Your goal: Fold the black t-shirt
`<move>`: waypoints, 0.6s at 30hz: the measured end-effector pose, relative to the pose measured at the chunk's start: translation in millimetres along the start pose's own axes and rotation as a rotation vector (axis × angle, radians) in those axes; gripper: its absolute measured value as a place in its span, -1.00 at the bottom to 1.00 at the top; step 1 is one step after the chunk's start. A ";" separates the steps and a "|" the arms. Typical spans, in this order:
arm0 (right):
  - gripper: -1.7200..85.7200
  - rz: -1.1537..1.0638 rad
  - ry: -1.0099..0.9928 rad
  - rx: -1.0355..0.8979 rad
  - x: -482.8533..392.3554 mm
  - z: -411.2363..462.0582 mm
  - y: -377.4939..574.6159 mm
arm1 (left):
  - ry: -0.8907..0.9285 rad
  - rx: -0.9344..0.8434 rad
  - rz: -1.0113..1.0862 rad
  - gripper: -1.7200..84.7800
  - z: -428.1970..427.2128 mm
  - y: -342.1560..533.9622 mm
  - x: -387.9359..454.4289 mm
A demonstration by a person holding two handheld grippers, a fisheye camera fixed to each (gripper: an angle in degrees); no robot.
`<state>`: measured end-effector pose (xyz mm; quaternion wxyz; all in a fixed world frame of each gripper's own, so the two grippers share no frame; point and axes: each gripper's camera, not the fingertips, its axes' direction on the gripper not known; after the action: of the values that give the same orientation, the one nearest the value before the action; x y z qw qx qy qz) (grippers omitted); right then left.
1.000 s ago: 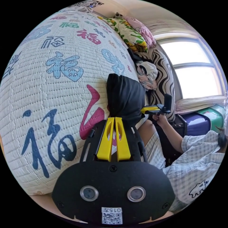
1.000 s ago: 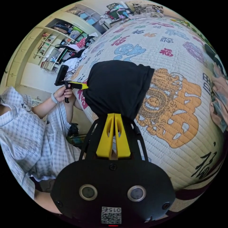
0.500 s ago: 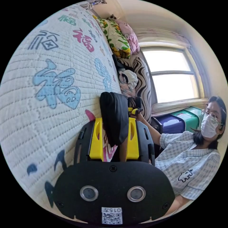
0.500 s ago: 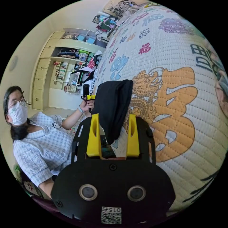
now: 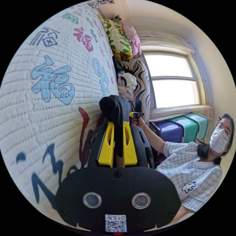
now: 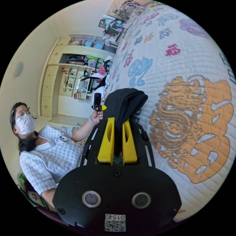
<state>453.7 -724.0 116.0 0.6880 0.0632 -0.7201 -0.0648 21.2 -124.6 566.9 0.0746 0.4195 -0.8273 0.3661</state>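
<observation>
We see left tongs (image 5: 118, 123) clenched on the t-shirt (image 5: 115, 108), both yellow jaws pressing a bunched edge. Right tongs (image 6: 118, 120) likewise clenched on the t-shirt (image 6: 125, 103), cloth pinched between the jaws. The black shirt sits folded in a thick bundle on the quilt (image 5: 49, 73), at the bed edge near the person (image 6: 46, 152). Beyond the shirt we see each opposite tongs, hand-held. Pillows (image 5: 118, 36) lie past the shirt, toward the window (image 5: 172, 81).
</observation>
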 end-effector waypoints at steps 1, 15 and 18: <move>-0.83 -0.030 0.009 -0.019 -17.3 14.8 -8.4 | 0.006 0.012 0.010 -0.83 -9.4 5.1 6.8; -0.83 -0.301 -0.097 -0.338 -223.3 347.2 -222.7 | -0.266 0.436 0.064 -0.84 -364.4 162.6 161.0; -0.83 -0.346 -0.009 -0.389 -281.5 422.0 -282.0 | -0.354 0.535 0.046 -0.84 -442.3 171.4 190.1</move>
<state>45.4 -948.0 -230.4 0.6625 0.0516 -0.6756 -0.3194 -309.6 114.6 874.4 -0.1916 0.4626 -0.7111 0.4935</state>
